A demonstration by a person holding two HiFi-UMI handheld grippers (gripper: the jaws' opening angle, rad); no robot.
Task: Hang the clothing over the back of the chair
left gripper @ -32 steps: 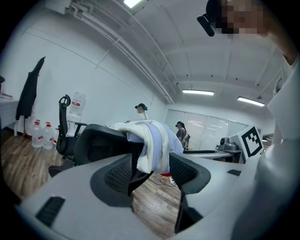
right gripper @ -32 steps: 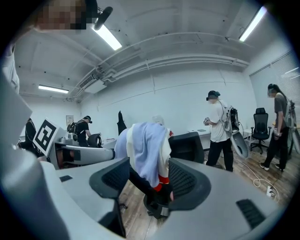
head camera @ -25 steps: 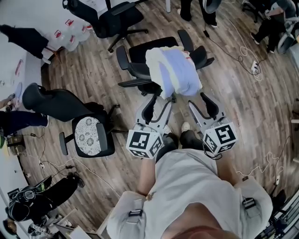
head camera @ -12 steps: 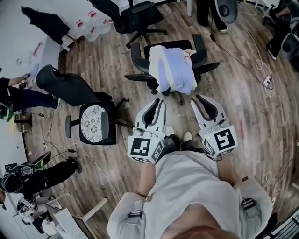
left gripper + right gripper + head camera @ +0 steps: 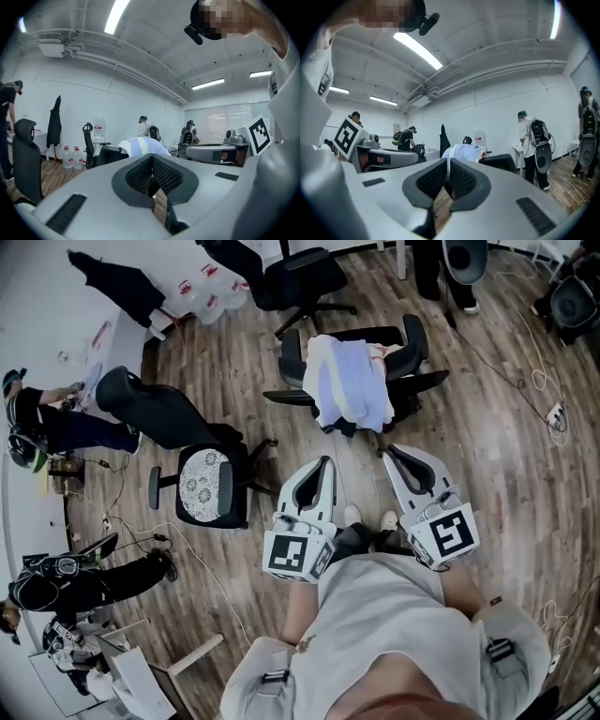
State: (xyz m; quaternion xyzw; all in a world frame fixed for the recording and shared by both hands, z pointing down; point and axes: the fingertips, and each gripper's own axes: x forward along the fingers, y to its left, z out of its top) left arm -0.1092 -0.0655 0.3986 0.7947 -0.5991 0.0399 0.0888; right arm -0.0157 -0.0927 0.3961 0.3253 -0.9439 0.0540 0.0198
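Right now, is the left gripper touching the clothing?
Apart. Head view: the left gripper, its jaws just closed on nothing, sits short of the clothing draped on the chair, floor between them.

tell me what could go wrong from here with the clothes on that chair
1. The clothing sits bunched on the chair, not spread; it may slide off.
2. It is an office chair that probably rolls or swivels, so a nudge could shed it.
3. The loose cable on the floor could catch a foot when stepping away.
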